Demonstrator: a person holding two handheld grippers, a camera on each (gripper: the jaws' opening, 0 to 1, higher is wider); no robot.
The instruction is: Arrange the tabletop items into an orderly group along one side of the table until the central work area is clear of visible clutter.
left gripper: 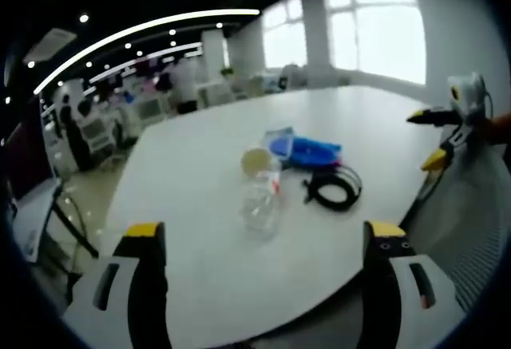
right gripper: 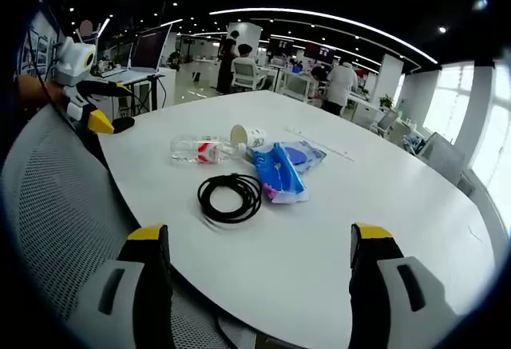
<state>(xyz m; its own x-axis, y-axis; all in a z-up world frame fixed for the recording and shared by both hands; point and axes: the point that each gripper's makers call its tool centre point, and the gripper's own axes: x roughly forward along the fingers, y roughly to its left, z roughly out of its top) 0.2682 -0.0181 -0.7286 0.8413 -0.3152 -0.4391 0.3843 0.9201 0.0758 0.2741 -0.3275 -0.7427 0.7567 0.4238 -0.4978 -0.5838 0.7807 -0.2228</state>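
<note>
A cluster of items lies mid-table on the white round table [right gripper: 383,229]. A clear plastic bottle [right gripper: 200,151] with a red label lies on its side, also seen as the bottle [left gripper: 262,201]. A small white cylinder with a pale end [right gripper: 247,136] [left gripper: 257,160] touches it. Beside them are a blue packet [right gripper: 279,172] [left gripper: 307,151] and a coiled black cable [right gripper: 230,196] [left gripper: 334,188]. My left gripper [left gripper: 265,233] hovers open at the table's edge, short of the bottle. My right gripper [right gripper: 259,235] is open too, short of the cable.
A grey mesh chair back [right gripper: 48,205] stands against the near table edge, under the left gripper [right gripper: 89,101]. The right gripper [left gripper: 443,137] shows at the table's right edge. Desks, monitors and people [right gripper: 339,85] fill the office behind.
</note>
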